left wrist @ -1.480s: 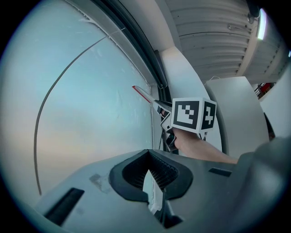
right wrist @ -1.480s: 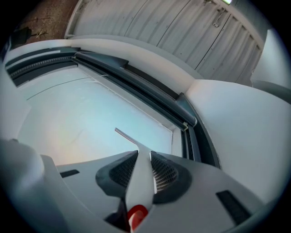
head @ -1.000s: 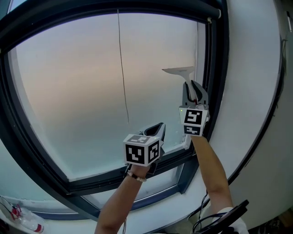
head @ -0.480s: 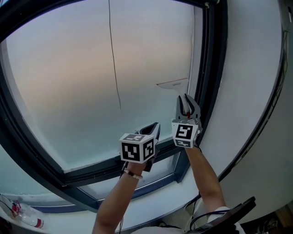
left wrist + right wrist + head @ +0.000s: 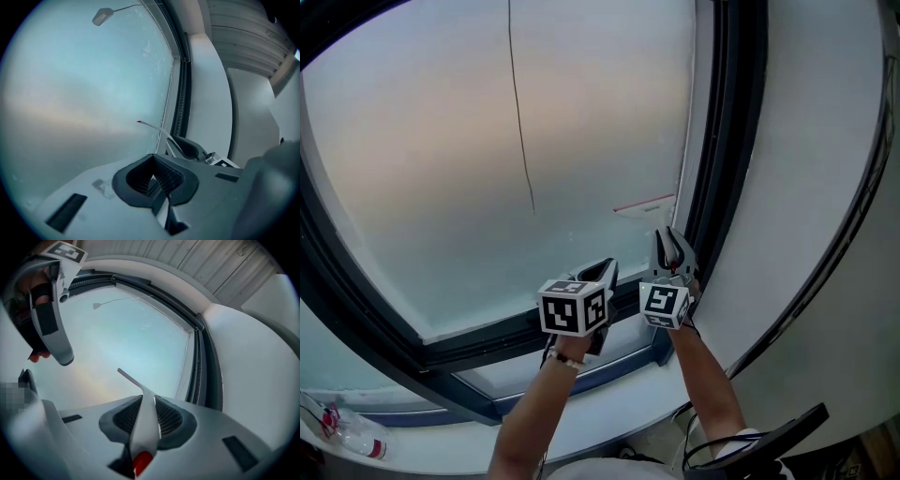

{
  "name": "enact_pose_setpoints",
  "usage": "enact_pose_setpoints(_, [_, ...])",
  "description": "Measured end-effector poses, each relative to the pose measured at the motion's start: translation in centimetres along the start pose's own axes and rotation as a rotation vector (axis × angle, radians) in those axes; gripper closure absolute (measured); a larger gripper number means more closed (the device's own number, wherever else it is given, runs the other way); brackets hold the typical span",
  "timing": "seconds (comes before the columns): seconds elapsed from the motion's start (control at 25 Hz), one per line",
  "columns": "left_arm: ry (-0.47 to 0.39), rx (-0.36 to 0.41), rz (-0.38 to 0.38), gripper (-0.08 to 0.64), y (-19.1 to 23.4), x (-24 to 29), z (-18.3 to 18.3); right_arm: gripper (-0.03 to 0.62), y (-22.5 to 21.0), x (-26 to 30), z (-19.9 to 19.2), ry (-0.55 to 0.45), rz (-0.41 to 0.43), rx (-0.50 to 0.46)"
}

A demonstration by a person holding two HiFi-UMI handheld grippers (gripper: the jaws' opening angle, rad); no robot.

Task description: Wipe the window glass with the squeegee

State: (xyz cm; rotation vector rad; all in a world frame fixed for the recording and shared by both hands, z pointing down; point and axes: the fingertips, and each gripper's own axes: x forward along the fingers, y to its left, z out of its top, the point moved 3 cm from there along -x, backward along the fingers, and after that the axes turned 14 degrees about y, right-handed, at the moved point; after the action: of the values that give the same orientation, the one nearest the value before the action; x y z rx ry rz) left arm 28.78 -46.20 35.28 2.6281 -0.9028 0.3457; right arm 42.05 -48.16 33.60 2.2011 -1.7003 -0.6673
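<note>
The right hand-held gripper (image 5: pixel 672 242) pinches the handle of the white squeegee (image 5: pixel 645 207) between its jaws; in the right gripper view the handle (image 5: pixel 143 420) runs straight up through the ribbed pads, with a red tip at its near end; the blade, edged in red, lies low on the window glass (image 5: pixel 487 141), near the right side of the dark window frame (image 5: pixel 727 141) and a little above the bottom rail; whether the blade presses on the pane I cannot tell. The left hand-held gripper (image 5: pixel 602 273) hangs just beside the right one, lower and to its left, in front of the bottom rail; its jaws are pressed together with nothing between them (image 5: pixel 152 180). A thin cord (image 5: pixel 520 122) hangs down in front of the pane; a plastic bottle (image 5: pixel 342 436) lies on the sill at the lower left.
</note>
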Motion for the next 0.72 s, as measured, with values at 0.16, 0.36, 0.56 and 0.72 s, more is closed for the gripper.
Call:
enact_pose_setpoints(0.16, [0.022, -0.026, 0.003, 0.561, 0.5, 0.5, -1.5, 0.515, 1.5, -0.6, -2.6, 0.041, 0.015, -0.028])
enact_pose_setpoints(0.36, [0.05, -0.051, 0.009, 0.561, 1.0, 0.8, -3.1, 0.515, 2.9, -1.6, -5.8, 0.099, 0.035, -0.042])
enact_pose_setpoints(0.56, [0.062, -0.071, 0.017, 0.561, 1.4, 1.0, -4.3, 0.516, 4.5, -2.3, -8.6, 0.149, 0.048, -0.05])
enact_pose_setpoints(0.72, [0.075, -0.078, 0.018, 0.56, 1.4, 1.1, -5.2, 0.517, 5.8, -2.8, -11.2, 0.195, 0.062, -0.066])
